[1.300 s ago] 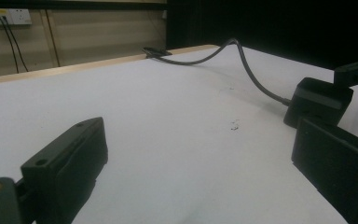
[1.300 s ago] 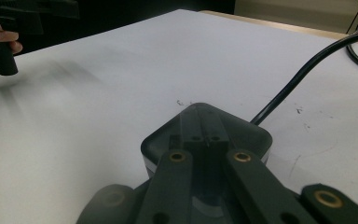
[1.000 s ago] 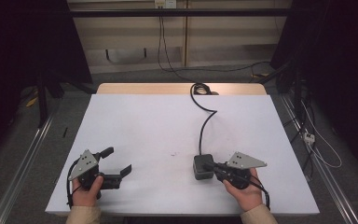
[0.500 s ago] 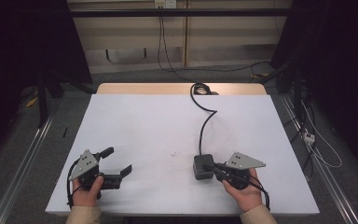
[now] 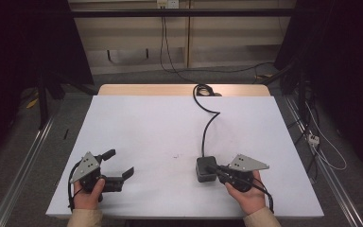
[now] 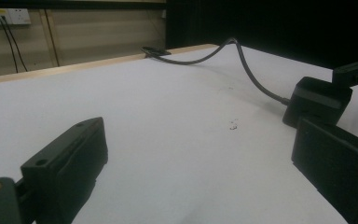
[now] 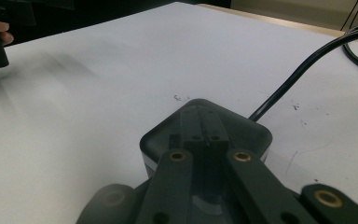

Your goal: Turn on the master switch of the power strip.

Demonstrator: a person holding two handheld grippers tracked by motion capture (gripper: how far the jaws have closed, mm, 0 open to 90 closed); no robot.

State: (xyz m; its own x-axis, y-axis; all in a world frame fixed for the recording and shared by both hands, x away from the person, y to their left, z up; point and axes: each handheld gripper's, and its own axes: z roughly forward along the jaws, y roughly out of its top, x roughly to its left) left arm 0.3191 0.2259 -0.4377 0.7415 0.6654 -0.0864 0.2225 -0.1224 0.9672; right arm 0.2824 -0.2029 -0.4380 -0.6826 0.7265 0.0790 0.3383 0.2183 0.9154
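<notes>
A black box [image 5: 202, 176] with a thick black cable [image 5: 208, 125] lies on the white table [image 5: 160, 123], right of centre near the front. My right gripper [image 5: 212, 168] is shut, its two jaws side by side over the top of the box [image 7: 244, 135]; the right gripper view has the joined tips [image 7: 200, 126] over the box's lid, and I cannot tell whether they touch it. My left gripper [image 5: 120, 162] rests at the front left, open with nothing between its jaws. From the left gripper view [image 6: 200, 140] the box [image 6: 317, 100] sits beyond the right jaw.
The cable [image 6: 256, 79] runs to a coil at the table's far wooden edge [image 5: 203, 90]. A wall socket [image 5: 166, 4] is behind the table. Loose cables and a plug strip [image 5: 312, 138] lie on the floor to the right. Metal rails flank the table.
</notes>
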